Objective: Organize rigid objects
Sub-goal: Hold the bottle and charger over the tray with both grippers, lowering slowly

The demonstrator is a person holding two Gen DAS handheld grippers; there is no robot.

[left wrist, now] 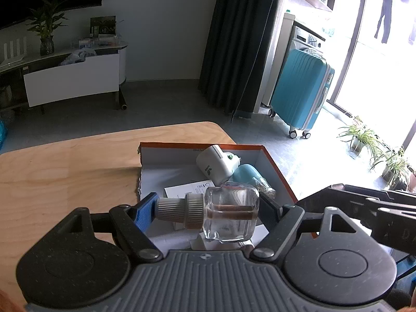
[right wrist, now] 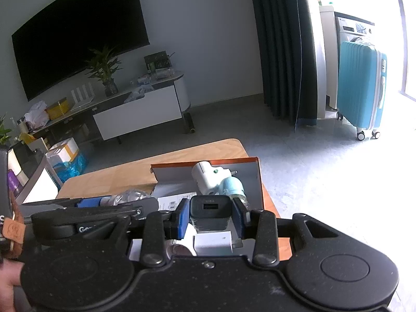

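Observation:
My left gripper (left wrist: 206, 208) is shut on a square clear glass bottle (left wrist: 231, 214) with a ribbed grey cap (left wrist: 182, 209), held sideways over the orange-rimmed cardboard box (left wrist: 275, 167). My right gripper (right wrist: 211, 214) is shut on a black USB charger (right wrist: 211, 212), also above the box (right wrist: 257, 182). In the box lie a white plug-in device (left wrist: 217, 163), a pale blue object (left wrist: 247, 175), a printed leaflet (left wrist: 192, 188) and a white charger block (right wrist: 213, 244). The left gripper (right wrist: 109, 205) with its bottle shows at the left of the right wrist view.
The box sits at the right end of a wooden table (left wrist: 65, 166). Beyond it are grey floor, a teal suitcase (left wrist: 301, 93), a dark curtain (left wrist: 239, 44), potted plants (left wrist: 364, 137) by the window and a TV cabinet (left wrist: 72, 78).

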